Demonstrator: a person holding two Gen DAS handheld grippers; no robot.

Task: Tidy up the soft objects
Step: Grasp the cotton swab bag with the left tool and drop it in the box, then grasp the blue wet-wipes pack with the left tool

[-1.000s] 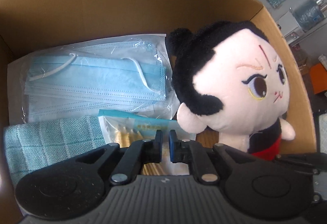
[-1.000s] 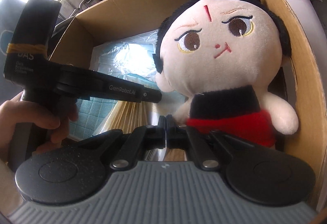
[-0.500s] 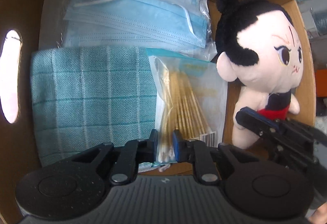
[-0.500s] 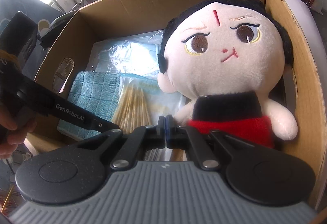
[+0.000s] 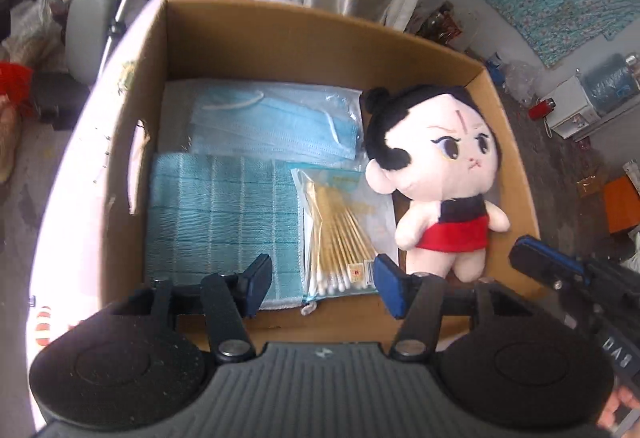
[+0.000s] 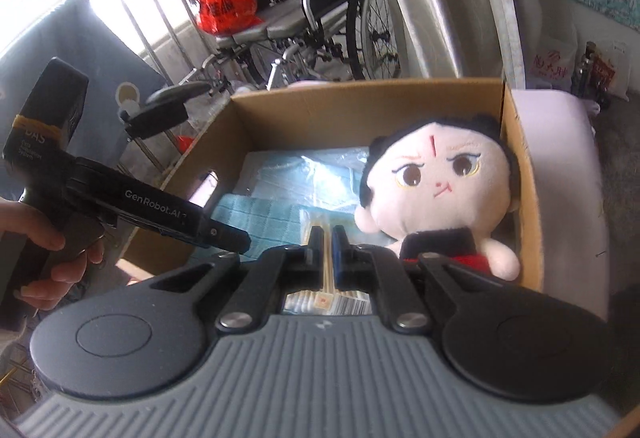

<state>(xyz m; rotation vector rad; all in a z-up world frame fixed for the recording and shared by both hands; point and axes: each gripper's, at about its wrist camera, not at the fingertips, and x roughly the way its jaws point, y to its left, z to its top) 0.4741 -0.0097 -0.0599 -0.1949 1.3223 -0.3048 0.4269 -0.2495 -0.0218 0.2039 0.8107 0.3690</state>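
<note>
Left tongs: my left gripper hangs above the near edge of the open brown cardboard box, pointing steeply down. Its jaws have just been opening and now stand well apart, with nothing between the blue pads.
Right tongs: my right gripper points into the same box from the near side. Only a thin slit shows between its jaws, and they grip nothing. In the left view it sits at the lower right edge.
Hand: my left hand wraps the black handle, seen left of my right tongs.
Doll: the plush doll with black hair, pale face and red skirt lies face up along the box's right wall, beyond and right of my left tongs, and just ahead-right of my right tongs.
Swabs: the clear bag of wooden-stick cotton swabs lies flat on the box floor, directly ahead of my left tongs, between the doll and the cloth. Its barcode end shows under my right tongs.
Cloth: the folded teal checked cloth lies ahead-left of my left tongs, touching the swab bag's left edge.
Masks: the clear packet of light blue face masks lies farthest from both tongs, against the far wall, behind cloth and swabs.
Box support: the box rests on a pale pink cushioned surface.
</note>
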